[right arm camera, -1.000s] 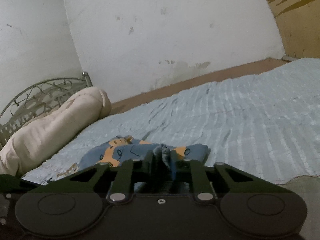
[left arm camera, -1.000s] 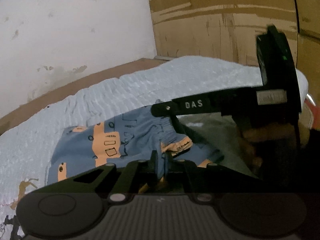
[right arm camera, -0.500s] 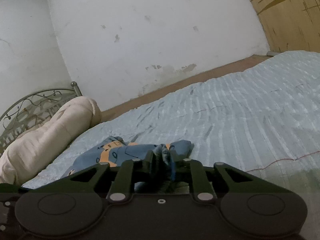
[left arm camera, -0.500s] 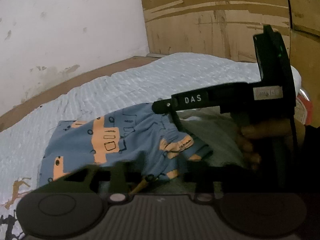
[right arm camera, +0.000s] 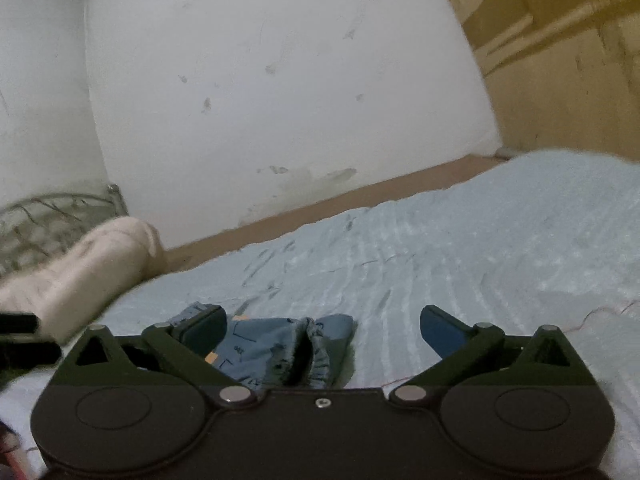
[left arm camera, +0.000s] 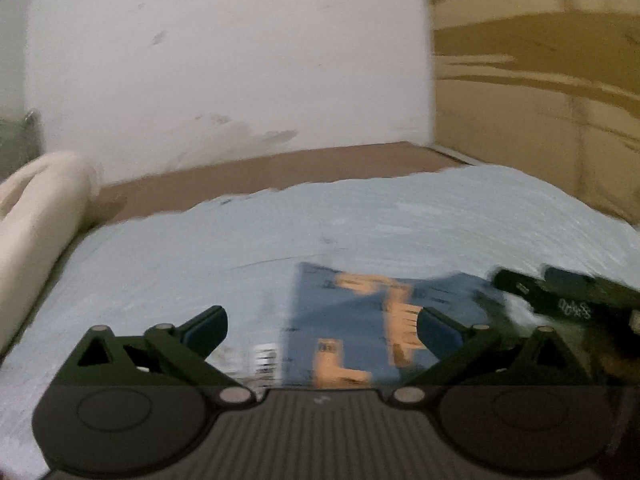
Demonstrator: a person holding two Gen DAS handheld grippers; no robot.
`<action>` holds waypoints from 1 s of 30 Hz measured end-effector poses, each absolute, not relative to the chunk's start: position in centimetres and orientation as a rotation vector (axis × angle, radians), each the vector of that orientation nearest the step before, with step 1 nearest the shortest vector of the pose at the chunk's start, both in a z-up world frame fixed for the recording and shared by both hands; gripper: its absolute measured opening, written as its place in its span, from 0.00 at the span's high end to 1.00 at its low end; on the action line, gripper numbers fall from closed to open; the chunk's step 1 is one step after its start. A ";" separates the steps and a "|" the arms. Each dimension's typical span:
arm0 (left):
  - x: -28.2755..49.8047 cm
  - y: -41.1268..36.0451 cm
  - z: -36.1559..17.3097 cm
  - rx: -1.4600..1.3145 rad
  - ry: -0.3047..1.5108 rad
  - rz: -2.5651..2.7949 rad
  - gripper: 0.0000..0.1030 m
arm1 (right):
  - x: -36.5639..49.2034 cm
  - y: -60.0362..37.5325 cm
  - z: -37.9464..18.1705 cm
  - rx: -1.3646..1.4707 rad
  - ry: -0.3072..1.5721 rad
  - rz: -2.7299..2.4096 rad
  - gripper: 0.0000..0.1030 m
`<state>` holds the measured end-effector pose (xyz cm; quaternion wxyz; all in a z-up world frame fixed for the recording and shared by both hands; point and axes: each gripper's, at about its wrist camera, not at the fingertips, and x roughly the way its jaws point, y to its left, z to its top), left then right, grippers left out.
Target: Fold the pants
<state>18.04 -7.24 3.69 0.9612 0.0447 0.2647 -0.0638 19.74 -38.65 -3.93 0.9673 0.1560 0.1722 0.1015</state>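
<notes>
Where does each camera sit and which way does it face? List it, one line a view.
Left wrist: on the left hand-held gripper, jaws opening with nothing between them, looking down over the blue pants on the bedspread; the right hand-held gripper shows at the right edge.
Right wrist: on the right hand-held gripper, jaws opening around the bunched pants.
Shared: pants, bedspread, rolled blanket, white wall.

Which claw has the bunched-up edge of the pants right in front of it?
The right claw. The pants' gathered edge sits between its opening jaws, untouched. The left claw looks over a flat, smooth part instead.
</notes>
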 end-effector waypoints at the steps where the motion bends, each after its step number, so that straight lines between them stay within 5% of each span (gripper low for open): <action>1: 18.9 -6.1 3.7 0.062 0.561 -0.096 0.00 | 19.8 -38.0 -3.6 0.295 0.357 0.190 0.01; 15: 23.3 -3.9 -5.3 -0.071 0.729 -0.127 0.01 | 20.5 -32.3 -5.3 0.056 0.499 0.016 0.01; 30: 19.9 -2.6 -7.3 -0.066 0.633 -0.174 0.01 | 14.5 -33.4 -8.6 0.034 0.378 0.067 0.01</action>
